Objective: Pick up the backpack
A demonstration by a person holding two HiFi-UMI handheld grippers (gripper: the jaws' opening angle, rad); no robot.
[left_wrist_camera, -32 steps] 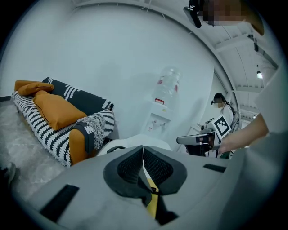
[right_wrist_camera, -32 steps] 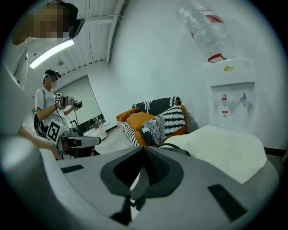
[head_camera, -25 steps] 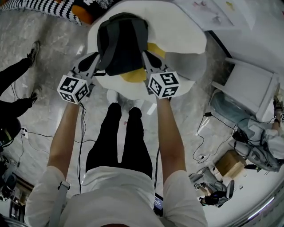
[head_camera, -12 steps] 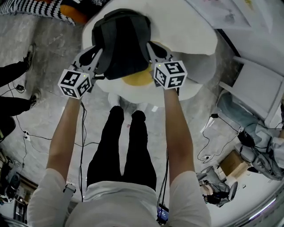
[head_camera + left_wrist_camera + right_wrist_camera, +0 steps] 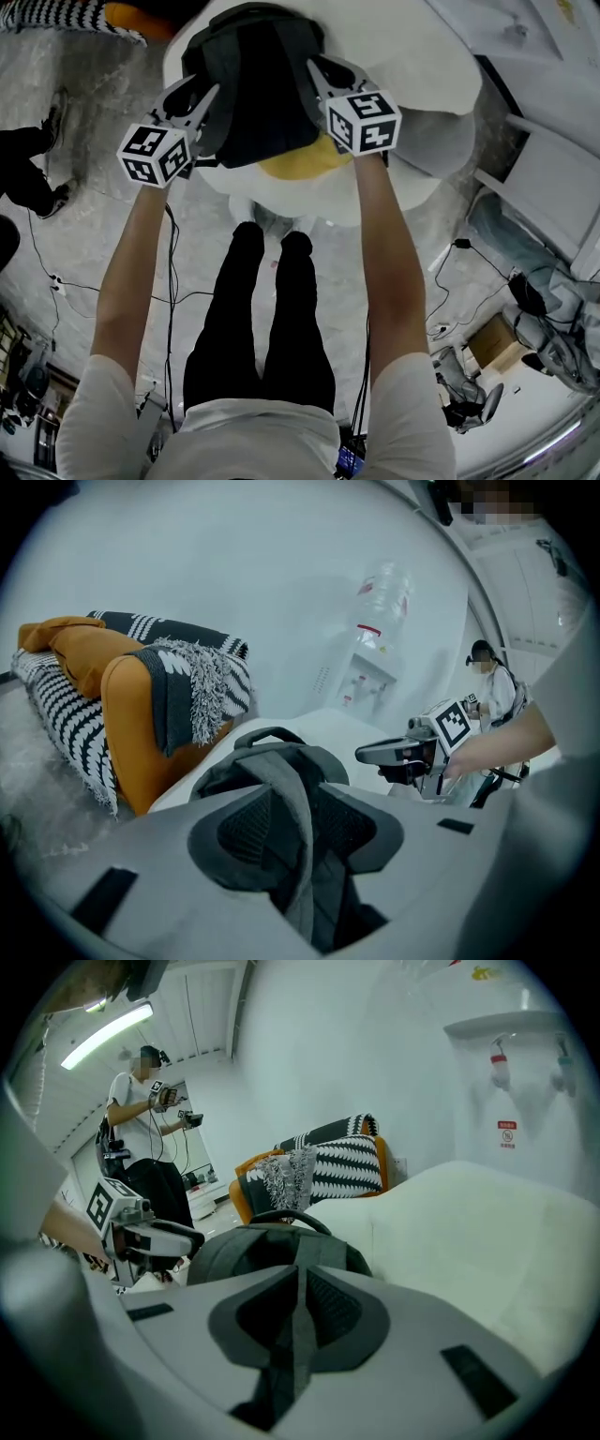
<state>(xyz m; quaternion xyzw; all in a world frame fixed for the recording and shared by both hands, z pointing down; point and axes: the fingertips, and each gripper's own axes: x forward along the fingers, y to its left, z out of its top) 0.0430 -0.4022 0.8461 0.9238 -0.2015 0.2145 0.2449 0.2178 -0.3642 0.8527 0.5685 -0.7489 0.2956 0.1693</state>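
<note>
The dark grey backpack (image 5: 258,84) rests on a white egg-shaped cushion (image 5: 412,56) with a yellow centre (image 5: 305,159). My left gripper (image 5: 199,94) is at the backpack's left side. Its jaws are opening, and a grey shoulder strap (image 5: 298,855) runs loosely between them without being pressed. My right gripper (image 5: 319,70) is at the right side, shut on the other strap (image 5: 298,1354). The backpack's top handle (image 5: 272,735) stands up beyond the jaws. Each gripper view shows the opposite gripper: the right gripper (image 5: 394,754) and the left gripper (image 5: 164,1237).
An orange armchair (image 5: 122,696) with a black-and-white throw stands behind the cushion. A white chair (image 5: 553,178) and cables (image 5: 441,281) are on the floor to the right. Another person's legs (image 5: 28,169) are at the left, and a person (image 5: 141,1119) stands farther off.
Both grippers have moved forward and down with the backpack, farther over the white cushion. The left jaws have spread apart off the strap. The right jaws stay shut.
</note>
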